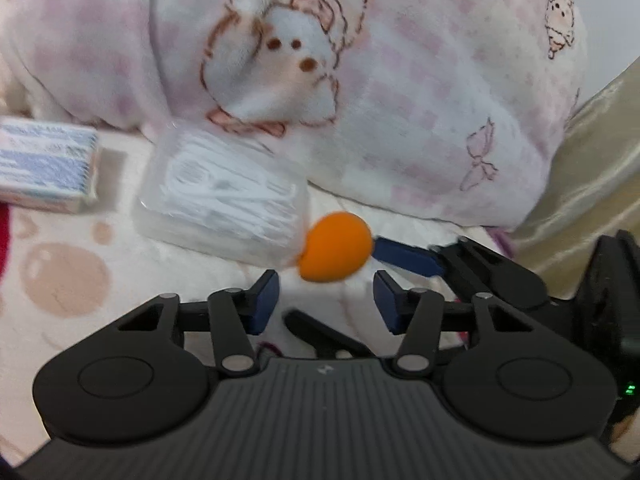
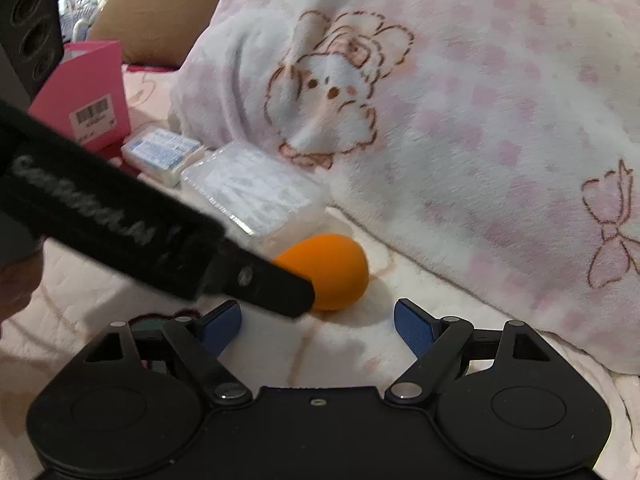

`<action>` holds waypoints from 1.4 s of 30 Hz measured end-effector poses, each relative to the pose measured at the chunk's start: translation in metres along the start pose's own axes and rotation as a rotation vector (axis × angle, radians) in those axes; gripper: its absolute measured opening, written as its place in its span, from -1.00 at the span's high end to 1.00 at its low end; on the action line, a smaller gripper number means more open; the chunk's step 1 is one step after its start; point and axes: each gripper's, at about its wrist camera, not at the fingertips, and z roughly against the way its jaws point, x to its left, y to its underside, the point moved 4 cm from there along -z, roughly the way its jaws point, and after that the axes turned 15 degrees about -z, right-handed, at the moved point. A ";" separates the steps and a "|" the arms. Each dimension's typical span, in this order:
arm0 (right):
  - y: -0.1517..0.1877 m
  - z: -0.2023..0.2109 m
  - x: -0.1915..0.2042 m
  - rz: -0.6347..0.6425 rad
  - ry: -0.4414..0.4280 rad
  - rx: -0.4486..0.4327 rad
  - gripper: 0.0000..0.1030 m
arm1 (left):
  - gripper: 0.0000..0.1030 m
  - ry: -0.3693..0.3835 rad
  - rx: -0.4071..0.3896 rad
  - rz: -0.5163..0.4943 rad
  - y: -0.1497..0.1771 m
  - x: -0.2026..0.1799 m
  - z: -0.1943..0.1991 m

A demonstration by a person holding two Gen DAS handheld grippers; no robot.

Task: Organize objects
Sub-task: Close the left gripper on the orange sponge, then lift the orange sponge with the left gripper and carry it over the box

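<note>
An orange egg-shaped sponge (image 1: 336,246) lies on the pale quilt against a clear plastic box of cotton swabs (image 1: 224,200). My left gripper (image 1: 326,278) sits low right behind the sponge. Its blue pads stand apart, a gap on each side, and do not press it. In the right wrist view one black finger (image 2: 280,288) of the left gripper covers the near left side of the sponge (image 2: 332,268). My right gripper (image 2: 318,306) is open and empty, just short of the sponge. One of its blue fingers (image 1: 404,258) reaches the sponge's right side.
A blue-and-white carton (image 1: 44,168) lies left of the swab box (image 2: 252,196), with a pink box (image 2: 88,92) further back. A fluffy pink-and-white blanket with bear prints (image 1: 400,100) is heaped close behind. A gold cushion (image 1: 592,184) is at the right.
</note>
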 end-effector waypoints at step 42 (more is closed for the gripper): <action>0.007 0.047 0.050 -0.193 0.007 0.028 -0.13 | 0.36 -0.152 0.206 -0.157 0.007 -0.039 0.044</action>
